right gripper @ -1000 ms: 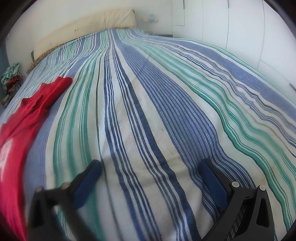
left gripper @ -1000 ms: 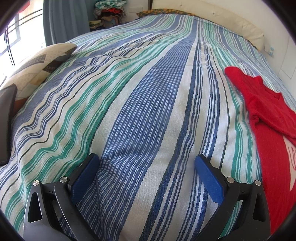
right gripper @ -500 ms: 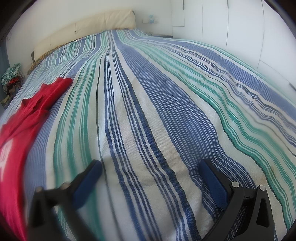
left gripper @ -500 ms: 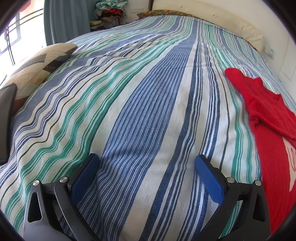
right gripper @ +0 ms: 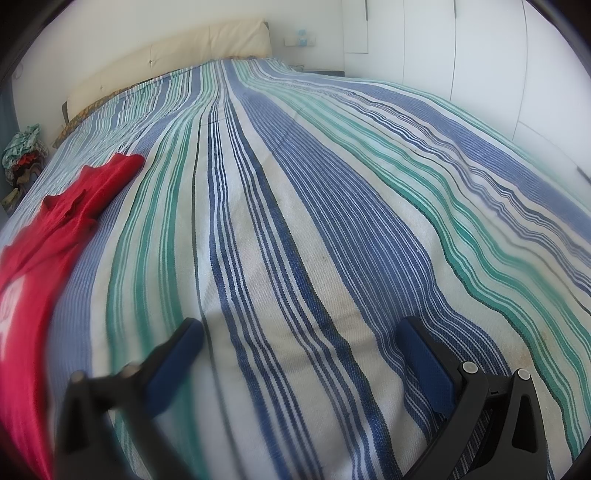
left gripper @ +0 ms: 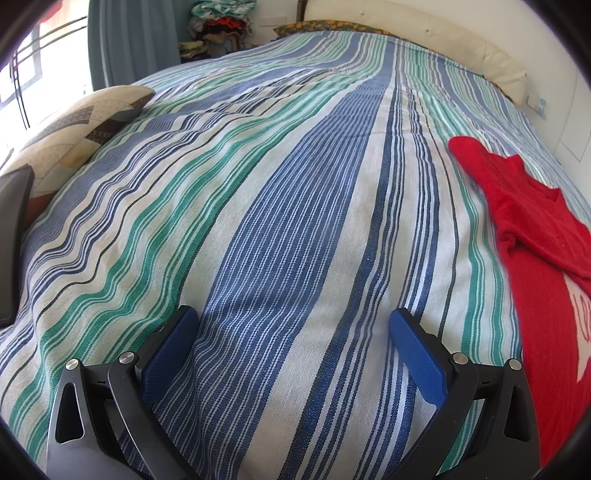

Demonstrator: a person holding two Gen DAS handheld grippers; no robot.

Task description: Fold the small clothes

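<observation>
A small red shirt [left gripper: 532, 229] with a white print lies spread on the striped bedspread [left gripper: 288, 206], at the right edge of the left wrist view. It also shows at the left edge of the right wrist view [right gripper: 62, 221]. My left gripper [left gripper: 291, 328] is open and empty, low over the bedspread, left of the shirt. My right gripper [right gripper: 299, 336] is open and empty, low over the bedspread [right gripper: 332, 206], right of the shirt. Neither gripper touches the shirt.
A patterned cushion [left gripper: 70, 129] and a dark flat object [left gripper: 13, 240] lie at the bed's left side. A pile of clothes [left gripper: 218, 22] stands beyond the bed by a curtain. A cream headboard [right gripper: 173, 62] and white wardrobe doors [right gripper: 461, 55] border the bed.
</observation>
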